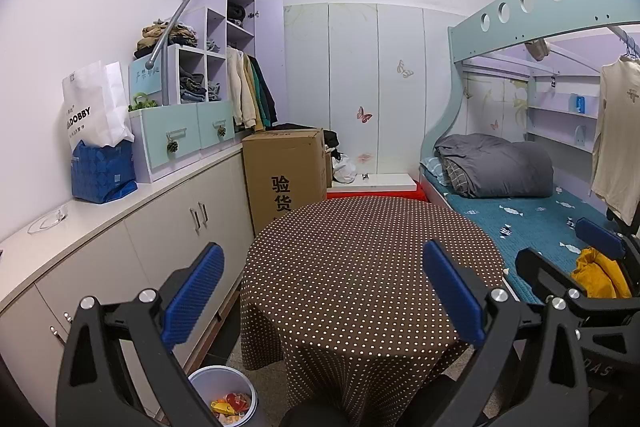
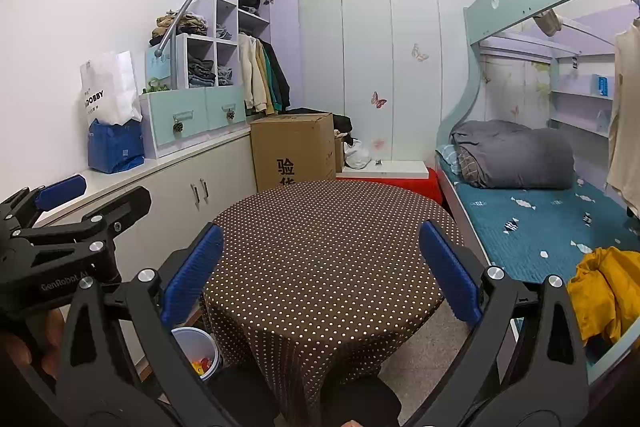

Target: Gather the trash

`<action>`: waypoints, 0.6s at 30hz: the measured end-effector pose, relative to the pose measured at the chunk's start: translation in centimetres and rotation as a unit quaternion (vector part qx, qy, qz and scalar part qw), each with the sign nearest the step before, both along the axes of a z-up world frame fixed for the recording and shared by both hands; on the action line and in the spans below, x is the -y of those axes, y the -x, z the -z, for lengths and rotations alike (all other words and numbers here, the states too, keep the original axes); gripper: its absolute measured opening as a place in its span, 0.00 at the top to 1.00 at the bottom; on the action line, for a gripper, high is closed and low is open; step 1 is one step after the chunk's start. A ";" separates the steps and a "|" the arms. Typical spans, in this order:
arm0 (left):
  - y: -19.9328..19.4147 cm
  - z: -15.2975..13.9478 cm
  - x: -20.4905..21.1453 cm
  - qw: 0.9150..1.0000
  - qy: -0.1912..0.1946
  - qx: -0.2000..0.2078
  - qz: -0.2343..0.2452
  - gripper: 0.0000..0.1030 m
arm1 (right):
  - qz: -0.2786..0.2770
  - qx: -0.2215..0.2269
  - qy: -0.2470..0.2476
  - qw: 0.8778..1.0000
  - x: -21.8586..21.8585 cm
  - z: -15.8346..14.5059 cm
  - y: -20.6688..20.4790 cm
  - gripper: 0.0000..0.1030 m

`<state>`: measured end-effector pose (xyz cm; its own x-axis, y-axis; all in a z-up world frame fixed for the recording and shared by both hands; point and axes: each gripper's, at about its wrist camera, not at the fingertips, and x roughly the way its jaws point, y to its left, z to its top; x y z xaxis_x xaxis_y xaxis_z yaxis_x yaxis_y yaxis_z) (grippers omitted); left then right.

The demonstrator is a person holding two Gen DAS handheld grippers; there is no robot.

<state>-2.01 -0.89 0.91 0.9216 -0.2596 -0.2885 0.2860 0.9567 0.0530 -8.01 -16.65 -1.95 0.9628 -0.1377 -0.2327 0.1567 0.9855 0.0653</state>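
We face a round table (image 1: 372,267) under a brown dotted cloth whose top shows no litter, with the bed (image 1: 532,227) on its right and the long cabinet (image 1: 120,227) on its left, so we judge the step in hand to be a last look for trash, best done by sweeping both cameras slowly over the floor and table edge. The small white bin (image 1: 224,393) stands on the floor by the table's left skirt, already holding bright wrappers (image 1: 230,405). The left gripper (image 1: 320,297) and right gripper (image 2: 316,273) both hang spread wide and grasp nothing.
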 end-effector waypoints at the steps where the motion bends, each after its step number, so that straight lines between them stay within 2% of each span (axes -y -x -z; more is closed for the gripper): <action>1: 0.0 0.0 0.0 1.000 0.000 0.000 0.000 0.05 | 0.000 0.000 0.000 1.000 0.0 0.0 0.0 0.07; 18: 0.0 0.0 0.0 1.000 -0.001 -0.001 0.001 0.05 | 0.000 0.000 0.001 1.000 0.2 0.0 0.1 0.07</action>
